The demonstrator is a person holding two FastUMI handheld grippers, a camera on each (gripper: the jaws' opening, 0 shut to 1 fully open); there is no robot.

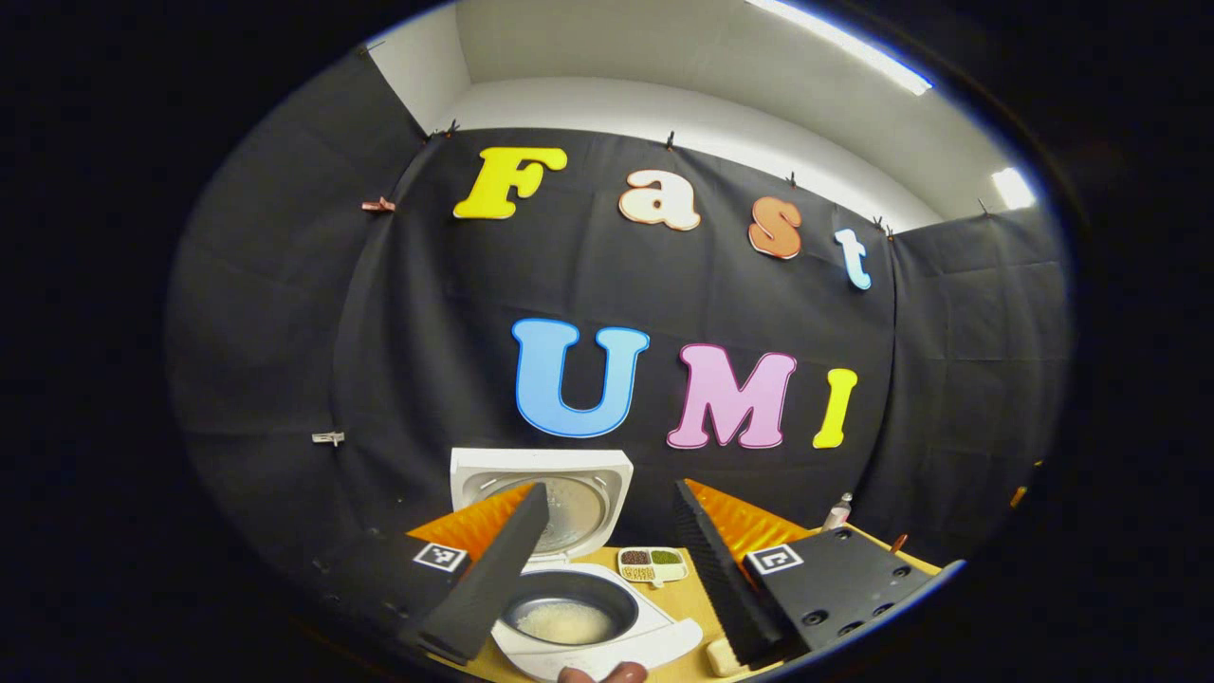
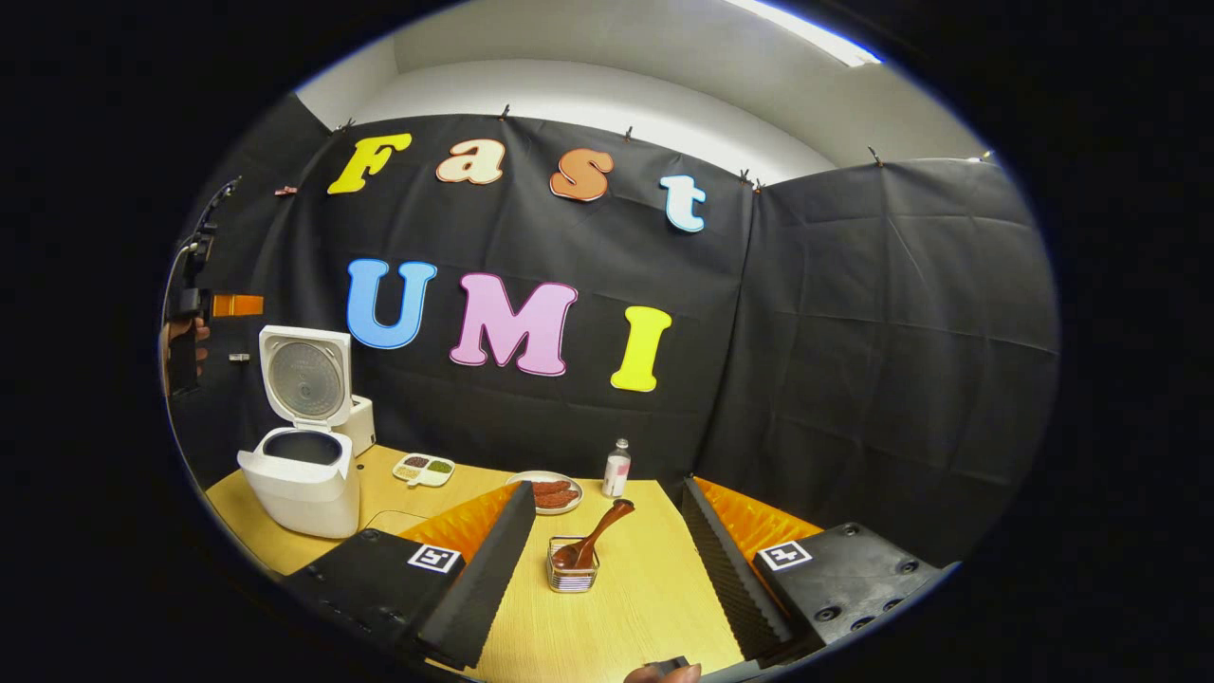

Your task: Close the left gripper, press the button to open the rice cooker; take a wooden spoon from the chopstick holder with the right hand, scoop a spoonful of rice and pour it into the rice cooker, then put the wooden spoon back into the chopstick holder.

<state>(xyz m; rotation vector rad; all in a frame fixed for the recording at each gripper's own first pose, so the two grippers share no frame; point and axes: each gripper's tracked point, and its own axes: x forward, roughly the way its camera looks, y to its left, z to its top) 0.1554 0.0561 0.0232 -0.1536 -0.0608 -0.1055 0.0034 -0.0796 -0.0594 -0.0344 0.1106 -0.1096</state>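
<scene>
Wooden tabletop against black cloth wall. Rice cooker at the table's left end, lid up, rice in the pot. Wooden spoon leans in the chopstick holder. Left gripper above the cooker, fingers spread wide, empty. Right gripper spread wide, empty, holder between its fingers farther off.

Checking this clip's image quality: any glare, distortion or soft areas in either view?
Left gripper view: ceiling light strip blown out, strong fisheye bending; the near fingers look soft, the rice cooker sits low at the edge. Right gripper view: evenly lit table, wooden spoon sharp, curved walls, the light strip again glaring.
</scene>
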